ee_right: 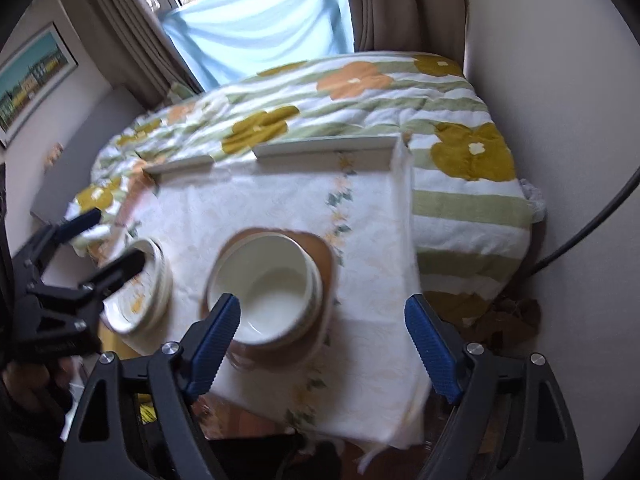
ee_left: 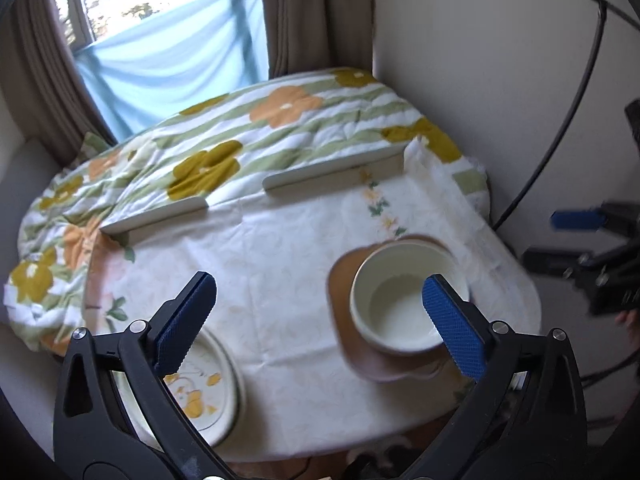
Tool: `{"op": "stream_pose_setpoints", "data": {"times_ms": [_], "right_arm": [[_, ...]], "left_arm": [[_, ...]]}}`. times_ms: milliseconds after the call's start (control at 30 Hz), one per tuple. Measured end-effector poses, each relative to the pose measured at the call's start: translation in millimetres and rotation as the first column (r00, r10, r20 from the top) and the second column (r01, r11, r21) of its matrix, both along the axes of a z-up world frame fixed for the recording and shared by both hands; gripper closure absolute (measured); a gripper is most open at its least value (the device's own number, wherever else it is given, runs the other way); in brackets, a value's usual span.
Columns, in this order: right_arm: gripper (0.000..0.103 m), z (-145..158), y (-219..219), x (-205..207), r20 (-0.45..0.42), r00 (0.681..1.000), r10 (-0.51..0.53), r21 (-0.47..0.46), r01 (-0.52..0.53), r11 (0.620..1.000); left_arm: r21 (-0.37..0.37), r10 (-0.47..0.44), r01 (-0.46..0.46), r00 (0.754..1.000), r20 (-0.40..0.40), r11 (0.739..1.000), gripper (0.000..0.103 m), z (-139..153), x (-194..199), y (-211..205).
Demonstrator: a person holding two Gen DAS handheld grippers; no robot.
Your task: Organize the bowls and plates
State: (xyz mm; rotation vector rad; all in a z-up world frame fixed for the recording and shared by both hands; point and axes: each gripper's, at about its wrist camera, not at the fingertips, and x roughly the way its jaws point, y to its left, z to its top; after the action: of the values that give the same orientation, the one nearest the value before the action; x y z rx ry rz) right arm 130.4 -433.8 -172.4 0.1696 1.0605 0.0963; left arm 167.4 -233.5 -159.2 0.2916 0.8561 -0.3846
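Observation:
A white bowl [ee_left: 404,304] [ee_right: 272,280] sits nested on other dishes on a squarish brown plate [ee_left: 344,280] [ee_right: 320,256] on the white tablecloth. A stack of flowered plates [ee_left: 208,384] [ee_right: 152,276] lies to its left near the table's front edge. My left gripper [ee_left: 320,300] [ee_right: 114,238] hovers open above the cloth between the stack and the bowl, nothing between its blue pads. My right gripper [ee_right: 322,308] [ee_left: 560,240] is open too, above the bowl's right side and the bare cloth, holding nothing.
The table [ee_left: 260,240] [ee_right: 380,240] has two pale raised bars [ee_left: 336,172] [ee_right: 328,148] along its far edge. Behind it lies a flower-patterned quilt [ee_left: 224,152] [ee_right: 360,92]. A wall [ee_left: 480,80] and a black cable [ee_left: 560,120] stand close on the right.

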Motion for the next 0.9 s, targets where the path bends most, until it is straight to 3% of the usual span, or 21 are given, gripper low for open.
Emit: {"op": "stream_pose_setpoints", "data": {"times_ms": [200,433,633,800,900], "right_arm": [[0.022,-19.0,-2.3,-4.3,-0.124,0.991,0.040,-0.110,-0.053,0.992],[0.022,-62.2,2.8,1.5,-0.254,0.965,0.070,-0.069,-0.091,0.993],[0.022,-87.9,9.5,12.4,-0.316,0.946,0.073,-0.021,-0.084,0.996],[0.039,-97.4,21.2,26.0,-0.362,0.927,0.103,-0.038,-0.125,0.992],[0.045,-101.7,30.3,33.4,-0.384,0.913,0.139,-0.067,-0.177,0.982]], "left_arm": [[0.039,-0.045,0.051,0.986,-0.161,0.998,0.001,-31.8,0.0,17.6],[0.020,-0.045,0.054,0.943,-0.331,0.998,0.001,-79.2,9.9,27.1],[0.007,-0.048,0.055,0.915,-0.402,0.998,0.001,-103.4,18.8,23.8],[0.044,-0.059,0.086,0.902,-0.427,0.995,0.002,-116.6,29.3,10.5],[0.053,-0.071,0.106,0.890,-0.450,0.993,0.012,-123.7,33.3,3.0]]}}
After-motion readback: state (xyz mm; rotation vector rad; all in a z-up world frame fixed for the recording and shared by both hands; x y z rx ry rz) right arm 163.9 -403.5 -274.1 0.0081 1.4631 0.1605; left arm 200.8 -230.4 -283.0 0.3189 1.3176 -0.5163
